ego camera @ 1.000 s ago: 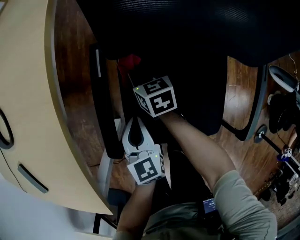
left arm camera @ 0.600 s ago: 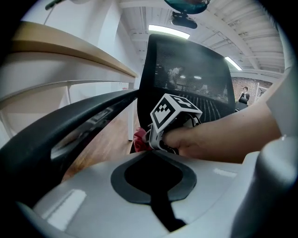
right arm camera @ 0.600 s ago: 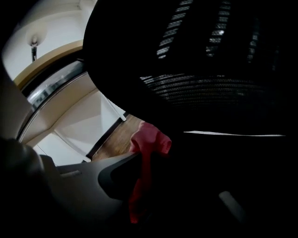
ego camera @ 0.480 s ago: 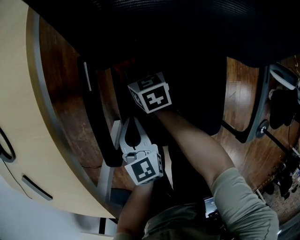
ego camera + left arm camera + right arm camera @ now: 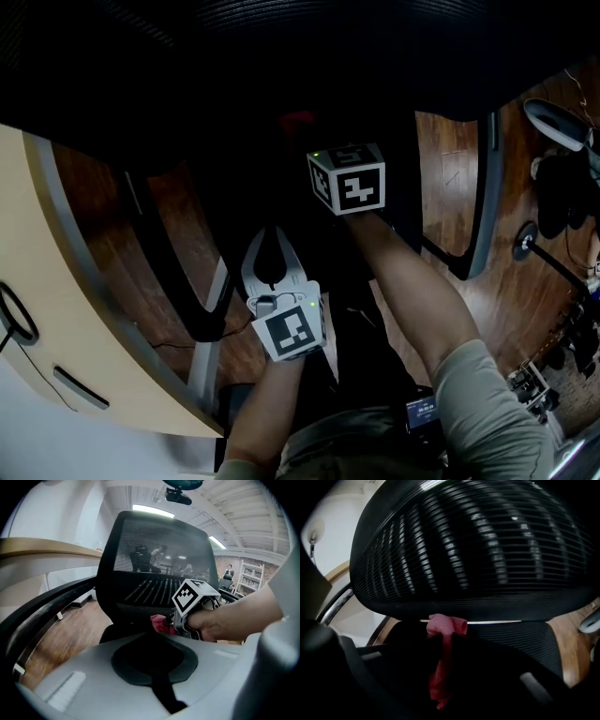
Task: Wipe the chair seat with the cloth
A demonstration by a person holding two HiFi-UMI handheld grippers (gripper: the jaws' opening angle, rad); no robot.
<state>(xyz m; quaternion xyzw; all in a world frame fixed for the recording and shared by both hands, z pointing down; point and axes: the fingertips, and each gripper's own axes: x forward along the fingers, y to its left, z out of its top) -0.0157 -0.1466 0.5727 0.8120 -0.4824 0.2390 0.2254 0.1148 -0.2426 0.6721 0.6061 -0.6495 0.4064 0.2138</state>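
The black mesh chair seat (image 5: 405, 141) lies under its curved backrest (image 5: 328, 47). My right gripper (image 5: 302, 133), with its marker cube on top, reaches over the seat and is shut on a red cloth (image 5: 295, 120). In the right gripper view the cloth (image 5: 446, 625) bunches between the dark jaws at the seat's back edge, and a strip hangs down toward me. The left gripper view also shows the cloth (image 5: 161, 623) ahead of the right gripper (image 5: 174, 623). My left gripper (image 5: 272, 234) hovers at the seat's near edge, its white fingers together with nothing in them.
A beige desk (image 5: 56, 328) curves along the left, close to the chair's left armrest (image 5: 178, 272). The right armrest (image 5: 483, 216) stands over wooden floor (image 5: 450, 159). Dark objects and cables (image 5: 562, 197) lie at the far right.
My right gripper has slid rightward over the seat with the red cloth in it. The left gripper has hardly moved. The head view has swung, so the backrest fills more of the top.
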